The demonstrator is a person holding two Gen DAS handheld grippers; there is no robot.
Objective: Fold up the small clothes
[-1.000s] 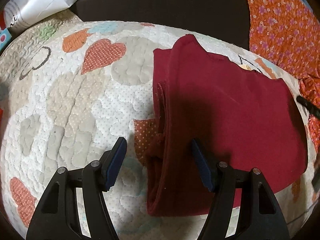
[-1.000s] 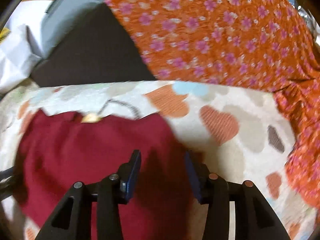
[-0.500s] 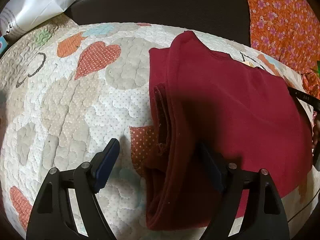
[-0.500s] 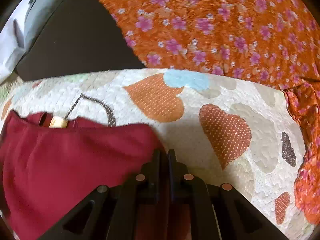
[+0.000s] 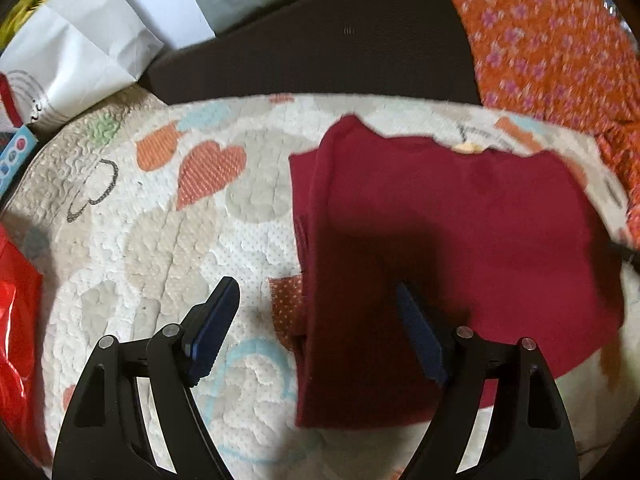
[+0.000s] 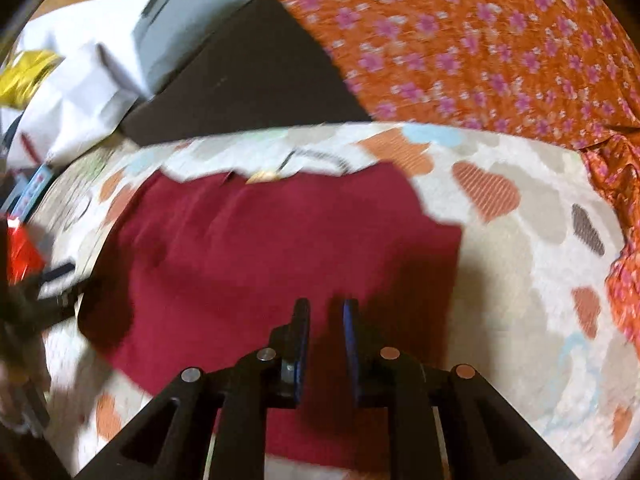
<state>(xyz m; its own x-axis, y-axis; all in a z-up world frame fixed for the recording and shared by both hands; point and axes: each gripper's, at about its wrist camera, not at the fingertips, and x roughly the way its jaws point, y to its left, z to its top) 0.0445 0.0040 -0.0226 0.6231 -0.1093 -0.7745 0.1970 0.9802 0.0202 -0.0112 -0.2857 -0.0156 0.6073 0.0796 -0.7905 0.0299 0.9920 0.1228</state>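
The maroon garment (image 5: 460, 240) is lying folded on the quilt (image 5: 160, 240), soft, light and limp; its layered edge looks easiest to pinch. The left gripper (image 5: 316, 308) is hovering wide; the right gripper (image 6: 326, 320), narrow, is opening, gripping nothing.

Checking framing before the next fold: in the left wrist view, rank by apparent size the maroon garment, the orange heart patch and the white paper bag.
1. maroon garment
2. white paper bag, cut off at the frame edge, so unsure
3. orange heart patch

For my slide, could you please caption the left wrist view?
Left tongs open above the folded maroon garment lying on a heart-patterned quilt.
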